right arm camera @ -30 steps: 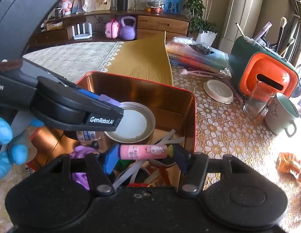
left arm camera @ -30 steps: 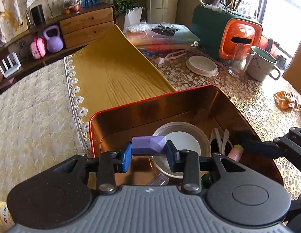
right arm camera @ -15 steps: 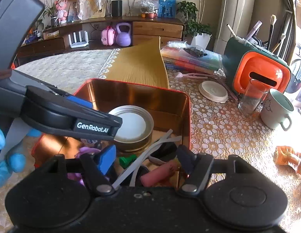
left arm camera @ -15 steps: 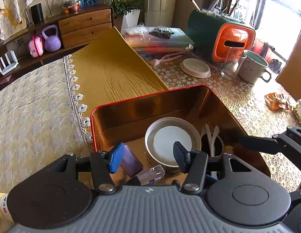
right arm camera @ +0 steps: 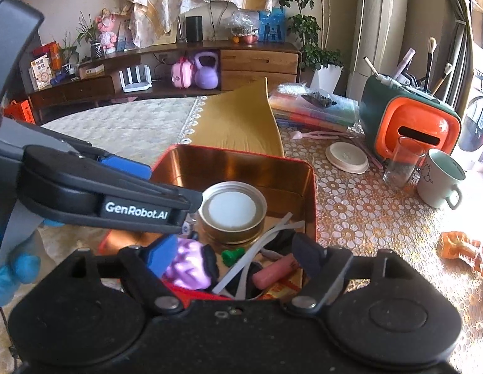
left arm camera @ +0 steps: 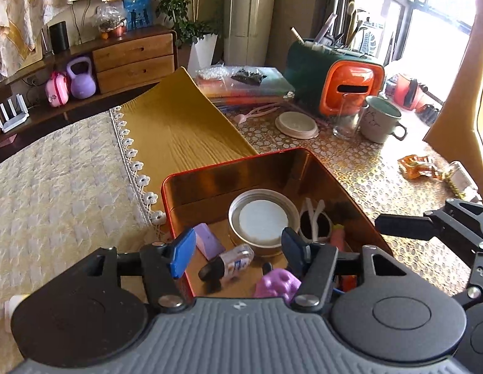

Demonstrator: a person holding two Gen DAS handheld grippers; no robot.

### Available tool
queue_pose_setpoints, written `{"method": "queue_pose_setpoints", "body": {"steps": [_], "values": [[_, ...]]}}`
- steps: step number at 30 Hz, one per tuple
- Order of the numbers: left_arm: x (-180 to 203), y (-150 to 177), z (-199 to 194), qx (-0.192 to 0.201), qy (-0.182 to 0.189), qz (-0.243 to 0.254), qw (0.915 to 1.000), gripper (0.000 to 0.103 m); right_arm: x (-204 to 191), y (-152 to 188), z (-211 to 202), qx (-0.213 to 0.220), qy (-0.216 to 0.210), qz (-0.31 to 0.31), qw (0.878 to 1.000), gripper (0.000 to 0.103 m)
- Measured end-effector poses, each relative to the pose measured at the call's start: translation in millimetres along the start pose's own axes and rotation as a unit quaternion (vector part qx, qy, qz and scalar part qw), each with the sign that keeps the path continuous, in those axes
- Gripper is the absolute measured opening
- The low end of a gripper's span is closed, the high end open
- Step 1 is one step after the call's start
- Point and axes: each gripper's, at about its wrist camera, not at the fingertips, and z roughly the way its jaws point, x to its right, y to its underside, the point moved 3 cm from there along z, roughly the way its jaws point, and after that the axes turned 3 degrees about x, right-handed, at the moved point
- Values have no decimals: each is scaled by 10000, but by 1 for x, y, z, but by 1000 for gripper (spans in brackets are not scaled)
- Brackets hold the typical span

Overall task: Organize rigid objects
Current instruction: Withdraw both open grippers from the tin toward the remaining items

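A red tin box (left arm camera: pixel 210 171) (right arm camera: pixel 313 187) with a copper inside stands on the table. In it lie a round metal lid (left arm camera: pixel 260 218) (right arm camera: pixel 232 208), a purple block (left arm camera: pixel 207 241), a small clear bottle (left arm camera: pixel 232 260), a lumpy purple toy (left arm camera: pixel 277 283) (right arm camera: pixel 188 268), a pink tube (right arm camera: pixel 277 271), white strips (right arm camera: pixel 266 240) and a green piece (right arm camera: pixel 232 255). My left gripper (left arm camera: pixel 235 249) hovers over the box's near end, jaws opening, nothing between them. My right gripper (right arm camera: pixel 232 254) hangs above the box, jaws opening and empty, with the pink tube below.
A yellow cloth (left arm camera: pixel 179 131) and a cream quilted cover (left arm camera: pixel 54 193) lie to the left. Behind the box are a white lid (left arm camera: pixel 295 124), a glass (left arm camera: pixel 347 118), a mug (left arm camera: pixel 381 118), a green and orange case (left arm camera: pixel 334 81) and stacked folders (left arm camera: pixel 250 87). An orange wrapper (left arm camera: pixel 419 165) lies right.
The left gripper let go of the purple block, which now lies in the box. The right gripper released the pink tube into the box. Both grippers rose and pulled back.
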Motion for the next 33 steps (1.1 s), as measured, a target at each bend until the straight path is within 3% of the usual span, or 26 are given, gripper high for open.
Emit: {"method": "queue_pose_setpoints", "body": {"steps": [10, 12, 20, 24, 33], "values": [[-10, 15, -51, 158, 64, -42, 9998, 61, -19, -4, -32, 182, -192, -51, 9996, 88], [-13, 19, -62, 218, 92, -30, 9997, 67, -24, -3, -38, 221, -238, -93, 9994, 92], [-29, 31, -104, 395, 68, -114, 9991, 68, -48, -2, -63, 366, -518, -183, 9978, 96], [-38, 40, -123, 534, -88, -166, 9984, 79, -58, -1, -74, 443, -619, -179, 9969, 101], [-66, 66, -149, 726, -411, -432, 9956, 83, -88, 11, -87, 595, -787, -437, 9942, 103]]}}
